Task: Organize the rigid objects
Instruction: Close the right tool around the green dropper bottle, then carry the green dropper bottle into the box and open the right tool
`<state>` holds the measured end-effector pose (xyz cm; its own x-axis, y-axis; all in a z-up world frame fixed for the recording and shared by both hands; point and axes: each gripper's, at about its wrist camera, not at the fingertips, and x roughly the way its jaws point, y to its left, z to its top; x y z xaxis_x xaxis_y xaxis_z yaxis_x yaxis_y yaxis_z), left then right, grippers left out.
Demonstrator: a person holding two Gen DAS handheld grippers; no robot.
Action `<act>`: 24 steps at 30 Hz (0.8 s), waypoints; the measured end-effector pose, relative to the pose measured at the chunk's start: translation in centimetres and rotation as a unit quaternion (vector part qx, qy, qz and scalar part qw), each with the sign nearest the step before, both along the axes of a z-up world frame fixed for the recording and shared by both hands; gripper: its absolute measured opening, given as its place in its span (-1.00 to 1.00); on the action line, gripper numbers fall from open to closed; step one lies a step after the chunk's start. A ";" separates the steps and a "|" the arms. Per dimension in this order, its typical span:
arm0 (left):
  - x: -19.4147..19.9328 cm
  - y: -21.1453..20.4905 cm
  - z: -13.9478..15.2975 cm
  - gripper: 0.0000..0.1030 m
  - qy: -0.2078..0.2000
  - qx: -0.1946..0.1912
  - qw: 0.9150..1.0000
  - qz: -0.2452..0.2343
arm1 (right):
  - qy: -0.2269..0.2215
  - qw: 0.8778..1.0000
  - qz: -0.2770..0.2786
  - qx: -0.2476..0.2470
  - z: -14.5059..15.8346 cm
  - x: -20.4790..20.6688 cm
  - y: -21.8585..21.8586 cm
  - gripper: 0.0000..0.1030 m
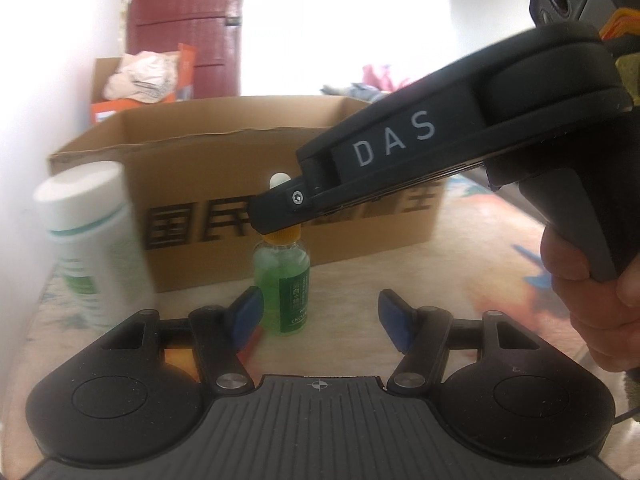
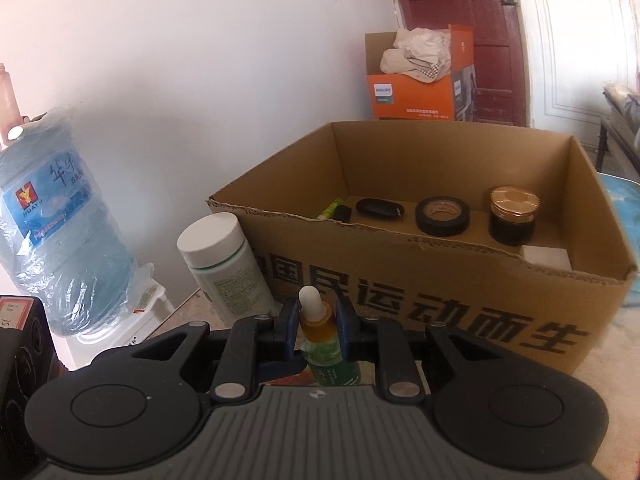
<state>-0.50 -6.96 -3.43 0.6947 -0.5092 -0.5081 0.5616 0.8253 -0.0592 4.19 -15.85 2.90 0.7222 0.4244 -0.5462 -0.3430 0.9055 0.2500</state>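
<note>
A small green dropper bottle [image 1: 283, 280] with an orange collar and white bulb stands on the table in front of a cardboard box [image 1: 224, 184]. My right gripper [image 2: 318, 326] is shut on the dropper bottle [image 2: 320, 328] at its orange collar; the gripper body shows in the left wrist view [image 1: 280, 210] reaching in from the right. My left gripper [image 1: 320, 320] is open and empty, just in front of the bottle. A white pill bottle [image 1: 92, 240] stands left of the dropper; it also shows in the right wrist view [image 2: 224, 264].
The cardboard box [image 2: 440, 300] holds a black tape roll [image 2: 442, 216], a dark jar with gold lid [image 2: 514, 216], a black case [image 2: 378, 208] and small items. A blue water jug [image 2: 60, 248] stands left. An orange box [image 2: 420, 80] sits behind.
</note>
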 end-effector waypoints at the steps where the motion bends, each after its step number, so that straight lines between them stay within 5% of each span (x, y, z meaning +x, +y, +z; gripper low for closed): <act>1: -0.2 -0.2 0.1 0.24 0.001 -0.002 1.000 -0.006 | 0.001 1.000 -0.003 0.000 0.0 -0.2 -0.4 -0.58; 11: 0.7 -1.2 -0.1 0.13 -0.015 0.039 0.999 0.011 | 0.001 1.000 -0.012 0.005 -0.3 -0.4 -1.3 -0.56; 19: 2.0 -1.6 -0.8 -0.32 -0.010 0.051 0.999 0.015 | 0.008 1.000 -0.007 0.015 -0.4 0.0 -1.5 -0.55; 24: 2.1 -1.5 -1.0 -0.39 -0.008 0.046 0.999 0.023 | 0.006 1.000 -0.006 0.010 -0.3 -0.2 -1.5 -0.56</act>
<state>1.56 -8.44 -4.38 0.7249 -0.4275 -0.5402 0.5224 0.8523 0.0266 3.96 -17.35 2.56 0.7210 0.4266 -0.5460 -0.3285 0.9043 0.2726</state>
